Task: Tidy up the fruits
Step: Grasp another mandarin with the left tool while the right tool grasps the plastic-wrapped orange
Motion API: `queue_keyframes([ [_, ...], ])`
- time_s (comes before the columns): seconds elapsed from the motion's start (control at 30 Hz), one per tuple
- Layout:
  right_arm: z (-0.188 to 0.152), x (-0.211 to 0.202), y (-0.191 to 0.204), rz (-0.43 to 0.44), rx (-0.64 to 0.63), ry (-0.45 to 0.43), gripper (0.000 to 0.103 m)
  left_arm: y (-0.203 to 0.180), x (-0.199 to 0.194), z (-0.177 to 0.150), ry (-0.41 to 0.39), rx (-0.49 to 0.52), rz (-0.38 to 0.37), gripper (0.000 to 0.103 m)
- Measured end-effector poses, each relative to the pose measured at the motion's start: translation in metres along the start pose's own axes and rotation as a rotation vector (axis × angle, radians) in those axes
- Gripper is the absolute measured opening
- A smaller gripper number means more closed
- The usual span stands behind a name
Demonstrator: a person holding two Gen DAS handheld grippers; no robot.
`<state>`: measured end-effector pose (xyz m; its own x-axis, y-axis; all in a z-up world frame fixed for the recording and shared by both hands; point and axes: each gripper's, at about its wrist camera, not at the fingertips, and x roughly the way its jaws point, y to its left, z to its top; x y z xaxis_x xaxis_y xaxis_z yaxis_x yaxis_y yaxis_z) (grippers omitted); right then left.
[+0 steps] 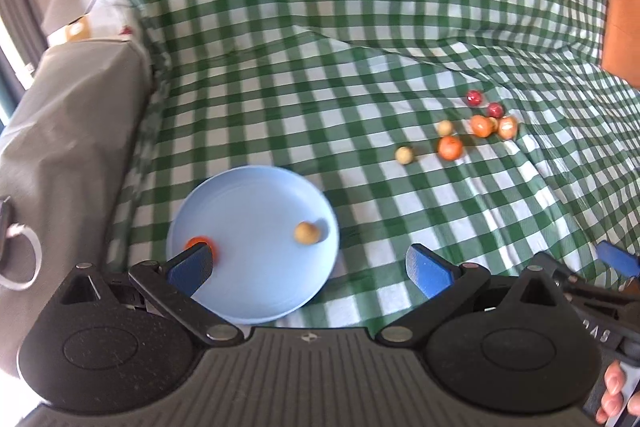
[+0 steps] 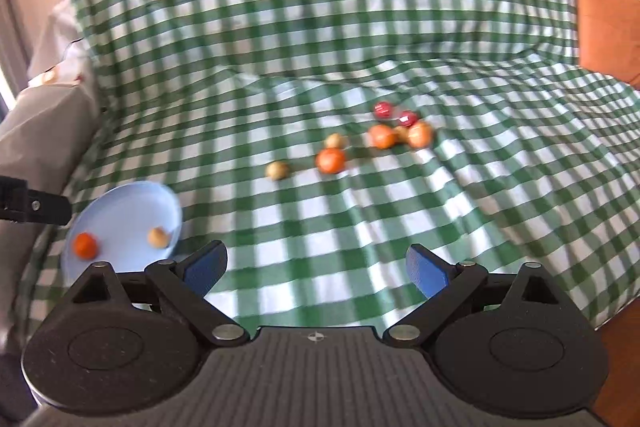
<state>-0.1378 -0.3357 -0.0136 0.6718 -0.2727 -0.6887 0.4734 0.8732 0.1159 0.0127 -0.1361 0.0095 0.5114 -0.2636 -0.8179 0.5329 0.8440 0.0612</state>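
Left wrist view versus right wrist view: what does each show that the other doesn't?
Only the left wrist view shows the person's fingers at bottom right and a white cord loop at left. Only the right wrist view shows the small orange fruit unobstructed. Both show the round light-blue plate, loose fruits on the green-checked cloth, and an open claw.

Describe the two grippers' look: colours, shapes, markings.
Both the left gripper and right gripper look alike: blue flat fingers on black link arms with silver pivot pins, round textured black housings, a ribbed grey centre plate with a small crosshair mark. White lettering, unreadable, shows on the right gripper's side.
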Motion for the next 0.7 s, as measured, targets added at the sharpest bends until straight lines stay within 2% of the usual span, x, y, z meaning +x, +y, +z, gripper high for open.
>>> queue_keyframes([
  [0.2, 0.016, 0.031, -0.04, -0.092, 0.04, -0.013, 0.097, -0.035, 0.042, 0.034, 0.038, 0.058, -0.042, 0.103],
  [0.37, 0.031, 0.065, -0.068, -0.126, 0.039, -0.023, 0.097, -0.07, 0.084, 0.064, 0.05, 0.101, -0.08, 0.103],
  [0.53, 0.057, 0.111, -0.097, -0.159, 0.004, -0.047, 0.097, -0.112, 0.135, 0.092, 0.066, 0.21, -0.107, 0.103],
  [0.7, 0.082, 0.169, -0.127, -0.18, -0.034, -0.049, 0.097, -0.144, 0.193, 0.109, 0.125, 0.266, -0.128, 0.103],
])
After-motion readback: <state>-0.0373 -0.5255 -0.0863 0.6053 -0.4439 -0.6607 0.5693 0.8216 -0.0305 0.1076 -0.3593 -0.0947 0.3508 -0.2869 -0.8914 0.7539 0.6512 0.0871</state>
